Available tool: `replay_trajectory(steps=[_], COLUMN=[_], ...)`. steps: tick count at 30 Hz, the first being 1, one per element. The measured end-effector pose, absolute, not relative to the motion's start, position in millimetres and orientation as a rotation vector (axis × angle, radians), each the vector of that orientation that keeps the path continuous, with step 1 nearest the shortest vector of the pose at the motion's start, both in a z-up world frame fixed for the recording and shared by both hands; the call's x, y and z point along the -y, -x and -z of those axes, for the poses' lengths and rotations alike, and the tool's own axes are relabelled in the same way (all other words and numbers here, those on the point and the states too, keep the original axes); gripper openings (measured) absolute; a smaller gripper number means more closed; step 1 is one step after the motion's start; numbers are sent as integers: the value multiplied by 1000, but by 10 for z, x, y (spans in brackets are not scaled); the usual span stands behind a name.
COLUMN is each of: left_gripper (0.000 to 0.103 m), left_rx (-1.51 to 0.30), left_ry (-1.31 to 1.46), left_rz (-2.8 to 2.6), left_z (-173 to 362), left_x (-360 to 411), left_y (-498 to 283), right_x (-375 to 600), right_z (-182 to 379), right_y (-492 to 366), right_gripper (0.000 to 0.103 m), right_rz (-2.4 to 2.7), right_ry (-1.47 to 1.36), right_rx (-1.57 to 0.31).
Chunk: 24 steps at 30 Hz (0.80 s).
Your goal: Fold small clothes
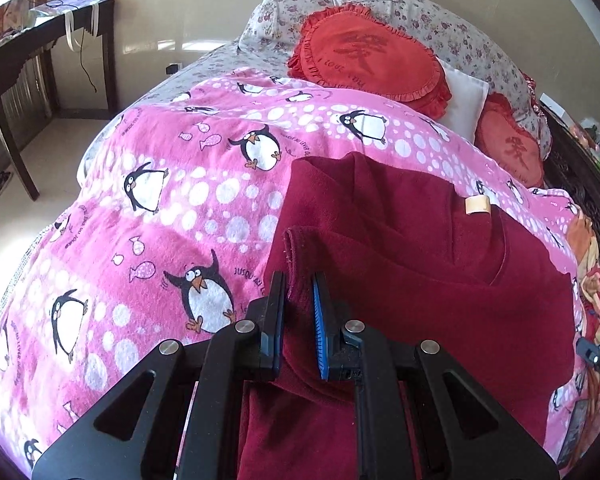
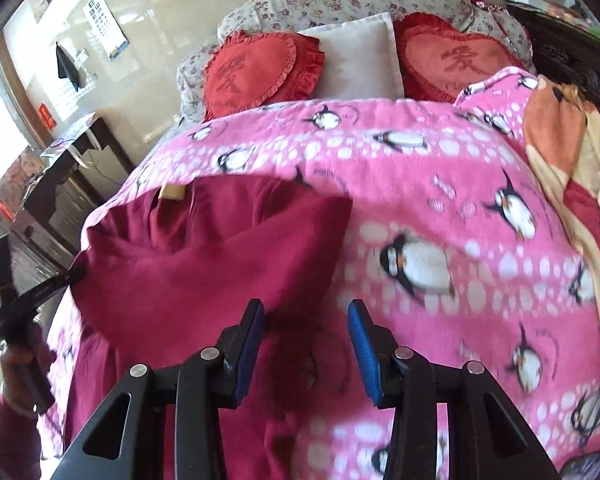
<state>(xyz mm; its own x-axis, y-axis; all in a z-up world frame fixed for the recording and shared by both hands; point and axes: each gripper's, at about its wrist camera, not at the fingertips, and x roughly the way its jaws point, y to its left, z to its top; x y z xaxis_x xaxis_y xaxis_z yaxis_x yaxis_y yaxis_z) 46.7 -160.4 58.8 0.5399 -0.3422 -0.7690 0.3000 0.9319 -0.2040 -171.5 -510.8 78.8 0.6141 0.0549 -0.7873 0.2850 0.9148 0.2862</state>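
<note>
A dark red garment [image 1: 420, 280] with a tan neck label [image 1: 476, 205] lies on the pink penguin blanket [image 1: 172, 208]. My left gripper [image 1: 300, 284] is shut on a bunched edge of the garment, which hangs down between the fingers. In the right wrist view the garment [image 2: 204, 256] lies to the left, partly lifted. My right gripper [image 2: 306, 312] is open over the garment's right edge and holds nothing. The left gripper [image 2: 66, 276] shows at the far left, pinching the cloth.
Red heart cushions [image 2: 260, 72] and floral pillows [image 1: 400, 12] lie at the bed's head. A dark desk [image 1: 40, 52] stands left of the bed. An orange patterned cloth [image 2: 568, 152] lies at the right. A dark carved bed frame [image 1: 580, 184] runs along the right.
</note>
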Motion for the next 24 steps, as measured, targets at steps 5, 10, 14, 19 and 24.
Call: replay_trajectory(steps=[5, 10, 14, 19, 24], left_gripper=[12, 12, 12, 12, 12], left_rx=[-937, -936, -939, -949, -963], left_ry=[53, 52, 36, 35, 50], left_rz=[381, 369, 370, 360, 365], left_z=[-576, -609, -629, -607, -584], left_x=[1625, 1671, 1664, 1669, 1695], left_y=[-448, -424, -418, -410, -395], right_x=[5032, 4885, 4694, 4709, 4813], right_z=[-692, -569, -554, -655, -592], right_y=[2024, 1958, 1861, 1789, 1727], right_gripper=[41, 41, 41, 41, 14], right_rz=[165, 109, 101, 116, 152], right_ry=[-300, -275, -201, -243, -317], right_rx=[-951, -950, -929, -862, -835])
